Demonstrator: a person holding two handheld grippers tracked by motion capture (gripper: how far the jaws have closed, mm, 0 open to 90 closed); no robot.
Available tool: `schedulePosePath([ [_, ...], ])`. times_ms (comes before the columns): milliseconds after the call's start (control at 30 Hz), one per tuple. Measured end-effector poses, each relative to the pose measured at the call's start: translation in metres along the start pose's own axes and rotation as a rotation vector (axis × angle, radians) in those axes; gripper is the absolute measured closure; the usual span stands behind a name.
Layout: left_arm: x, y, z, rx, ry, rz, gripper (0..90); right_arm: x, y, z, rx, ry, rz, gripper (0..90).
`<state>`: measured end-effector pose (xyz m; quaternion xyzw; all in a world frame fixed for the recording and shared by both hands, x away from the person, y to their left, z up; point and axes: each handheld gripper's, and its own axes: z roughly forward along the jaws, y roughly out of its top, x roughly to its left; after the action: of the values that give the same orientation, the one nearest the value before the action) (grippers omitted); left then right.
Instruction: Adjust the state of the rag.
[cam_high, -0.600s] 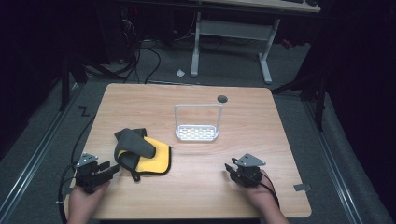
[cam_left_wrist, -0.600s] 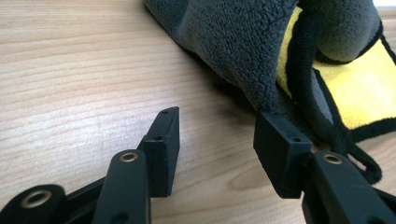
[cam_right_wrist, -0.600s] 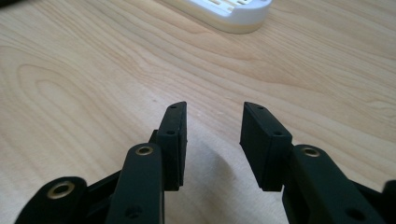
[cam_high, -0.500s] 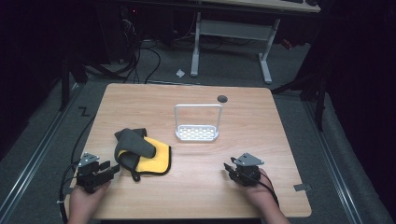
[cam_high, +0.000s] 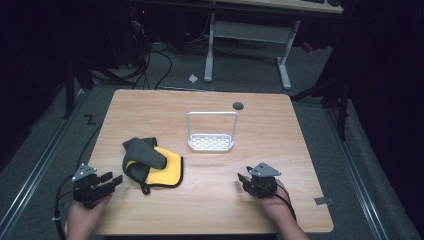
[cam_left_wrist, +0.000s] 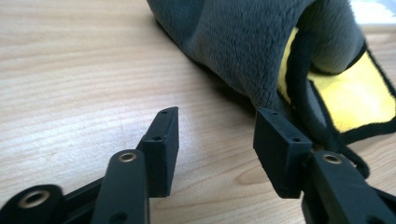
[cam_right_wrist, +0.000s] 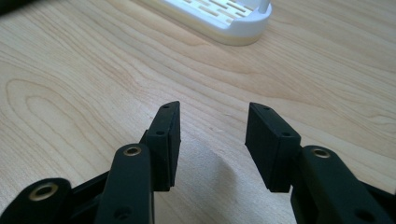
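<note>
A crumpled grey and yellow cloth (cam_high: 150, 161) with black trim lies on the left half of the wooden table (cam_high: 280, 135). My left gripper (cam_high: 111, 179) sits at the table's front left corner, open and empty, just short of the cloth. In the left gripper view the grey fleece (cam_left_wrist: 243, 42) bulges right ahead of the jaws and the yellow side (cam_left_wrist: 348, 95) lies flat at the right. A white rack (cam_high: 211, 132) with a slotted base and a wire hoop stands at the middle. My right gripper (cam_high: 243, 181) rests open and empty at the front right, facing the rack's base (cam_right_wrist: 219, 18).
A small dark round spot (cam_high: 238, 105) marks the table's far side. Behind the table stand a desk frame (cam_high: 250, 37) and loose cables (cam_high: 150, 55) on the grey floor. A bit of tape (cam_high: 323, 201) sticks to the table's right front edge.
</note>
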<state>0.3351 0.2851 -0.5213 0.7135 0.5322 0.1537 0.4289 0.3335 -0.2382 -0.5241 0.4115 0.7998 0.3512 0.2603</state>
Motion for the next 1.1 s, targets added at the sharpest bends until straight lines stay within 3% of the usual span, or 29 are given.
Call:
schedulePosePath([
  [100, 0.000, 0.003, -0.003, -0.018, -0.006, -0.009, 61.0, 0.001, -0.001, 0.001, 0.009, 0.003, -0.009, 56.2],
  [167, -0.004, 0.014, -0.009, -0.056, -0.025, -0.012, 70.3, 0.001, -0.001, 0.000, 0.008, 0.002, -0.007, 56.2],
  [267, -0.009, 0.026, -0.012, -0.066, -0.001, 0.017, 90.0, 0.001, -0.002, -0.001, 0.005, -0.001, 0.001, 56.2],
  [300, -0.013, 0.039, -0.010, -0.072, -0.005, 0.040, 90.0, 0.001, -0.002, -0.001, 0.009, 0.009, 0.011, 56.2],
  [333, -0.013, 0.039, -0.010, -0.072, -0.005, 0.040, 90.0, 0.001, -0.002, -0.001, 0.009, 0.009, 0.011, 56.2],
  [367, -0.017, 0.054, -0.007, -0.086, 0.007, 0.065, 90.0, 0.001, -0.002, -0.002, 0.012, 0.020, 0.018, 56.2],
  [500, -0.022, 0.083, 0.008, -0.098, 0.023, 0.075, 88.1, 0.002, -0.002, -0.001, 0.011, 0.024, 0.010, 56.2],
  [533, -0.022, 0.083, 0.008, -0.098, 0.023, 0.075, 87.7, 0.002, -0.002, -0.001, 0.011, 0.024, 0.010, 56.2],
  [600, -0.023, 0.095, 0.026, -0.066, 0.028, 0.076, 87.7, 0.003, -0.003, -0.001, 0.020, 0.031, 0.009, 56.2],
  [667, -0.022, 0.097, 0.036, -0.041, 0.028, 0.073, 87.8, 0.003, -0.003, -0.001, 0.021, 0.032, 0.007, 56.2],
  [700, -0.021, 0.095, 0.049, 0.010, 0.040, 0.075, 88.6, 0.003, -0.003, 0.000, 0.022, 0.033, 0.006, 56.2],
  [833, -0.018, 0.080, 0.072, 0.112, 0.045, 0.084, 89.8, 0.004, -0.003, 0.001, 0.027, 0.036, -0.002, 56.2],
  [933, -0.020, 0.068, 0.080, 0.134, 0.036, 0.097, 89.9, 0.004, -0.004, 0.001, 0.031, 0.035, -0.003, 56.2],
  [1100, -0.029, 0.057, 0.079, 0.120, 0.018, 0.117, 90.0, 0.004, -0.004, 0.002, 0.037, 0.036, -0.004, 56.2],
])
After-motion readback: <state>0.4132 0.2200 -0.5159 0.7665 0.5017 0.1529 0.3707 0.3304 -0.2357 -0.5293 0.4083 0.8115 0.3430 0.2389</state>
